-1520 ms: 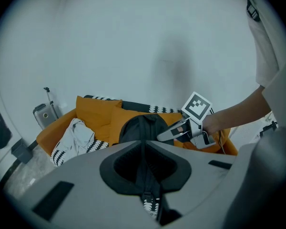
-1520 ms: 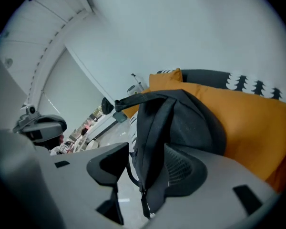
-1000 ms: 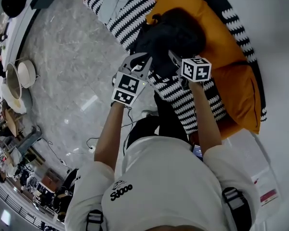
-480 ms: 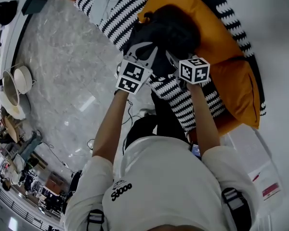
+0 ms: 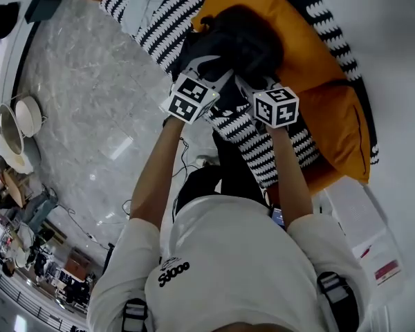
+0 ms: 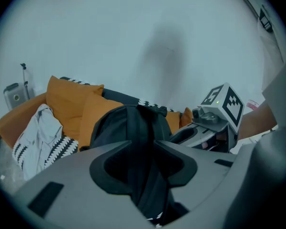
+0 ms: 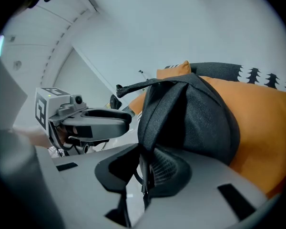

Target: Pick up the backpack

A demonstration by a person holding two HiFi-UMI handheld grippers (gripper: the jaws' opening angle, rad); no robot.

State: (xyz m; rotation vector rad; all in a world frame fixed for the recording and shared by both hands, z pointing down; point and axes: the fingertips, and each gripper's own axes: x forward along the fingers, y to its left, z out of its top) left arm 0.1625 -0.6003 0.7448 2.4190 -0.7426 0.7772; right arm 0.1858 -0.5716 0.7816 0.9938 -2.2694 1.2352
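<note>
Right now my left tool (image 6: 151, 147) has just been spreading, with a fold of the black fabric backpack (image 5: 241, 39) loose between its jaws. My right tool (image 7: 142, 159) has been closing and pinches the mesh strap (image 7: 169, 168). The backpack lies on the orange sofa cushion (image 5: 311, 61).

Soft, even light all round, no hard shadows anywhere. The marble floor (image 5: 83, 95) flashes one white patch of glare. The backpack (image 5: 238, 43) reads as near-solid black, its detail swallowed. Both gripper views are round fisheyes with black corners, lines bowing at the rim under a cool bluish cast, and the nearest foreground goes soft. A faint grey shadow smudges the wall (image 6: 109, 32).
</note>
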